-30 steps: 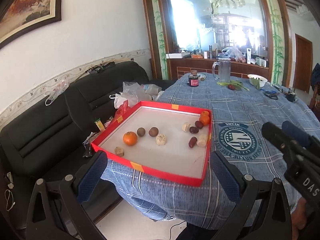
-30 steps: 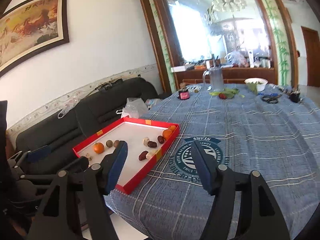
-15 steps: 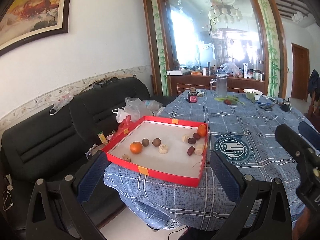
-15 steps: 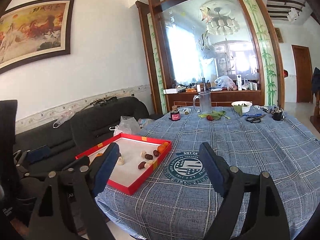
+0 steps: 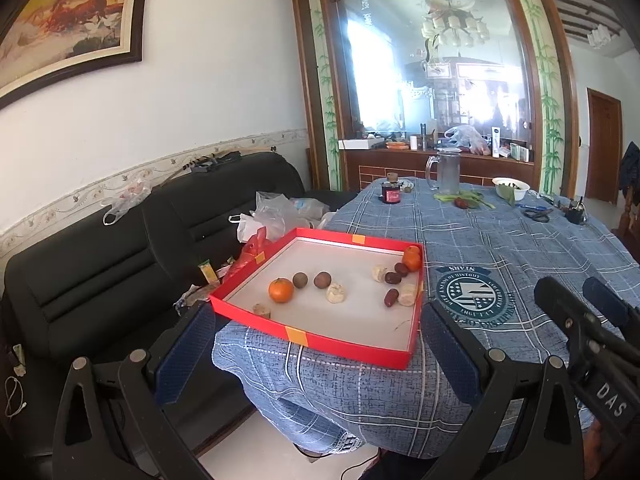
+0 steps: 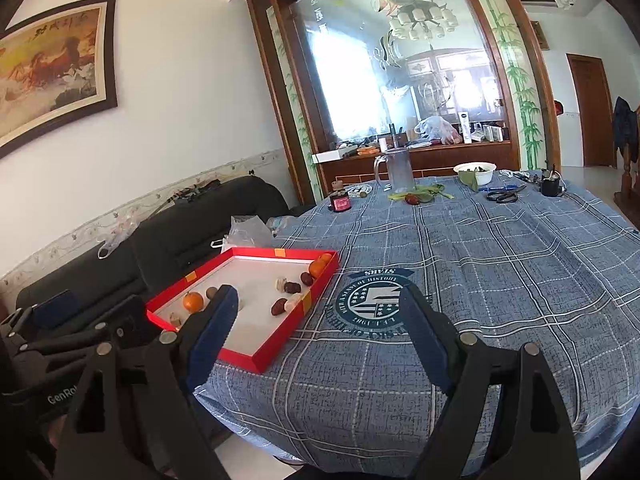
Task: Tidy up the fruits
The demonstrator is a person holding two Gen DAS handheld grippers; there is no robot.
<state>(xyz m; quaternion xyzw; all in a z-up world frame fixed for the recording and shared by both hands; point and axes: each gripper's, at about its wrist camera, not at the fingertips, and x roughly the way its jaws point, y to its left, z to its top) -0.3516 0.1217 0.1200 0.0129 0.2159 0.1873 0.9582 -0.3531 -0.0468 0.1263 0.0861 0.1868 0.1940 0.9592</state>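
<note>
Both tools before any pick. We hold the left gripper (image 5: 316, 344) and the right gripper (image 6: 316, 336) short of the near table edge, each with its jaws spread wide and nothing between them. The landmark is the red tray (image 5: 348, 346), which lies on the blue checked tablecloth (image 6: 500, 264) at the table's near left corner, slightly overhanging it.

All the fruit we can see for sorting sits inside the tray, in two loose groups. Toward the tray's left side: an orange (image 5: 281, 290), two brown round fruits (image 5: 311, 280) just beyond it, a pale lumpy piece (image 5: 336, 293) and a small beige piece (image 5: 262, 311) near the front wall. Toward the tray's right wall: a second orange (image 5: 412, 259) in the far corner, with dark red dates (image 5: 393, 278) and pale pieces mixed close beside it.

Kinds are still mingled — oranges apart, dates and pale pieces interleaved — so we judge the sorting not yet begun, or barely so. What remains, as we read it, is to reach in and gather like with like. Beyond the tray, a glass pitcher (image 6: 396, 172) and a white bowl (image 6: 476, 172) stand well apart at the far side.
</note>
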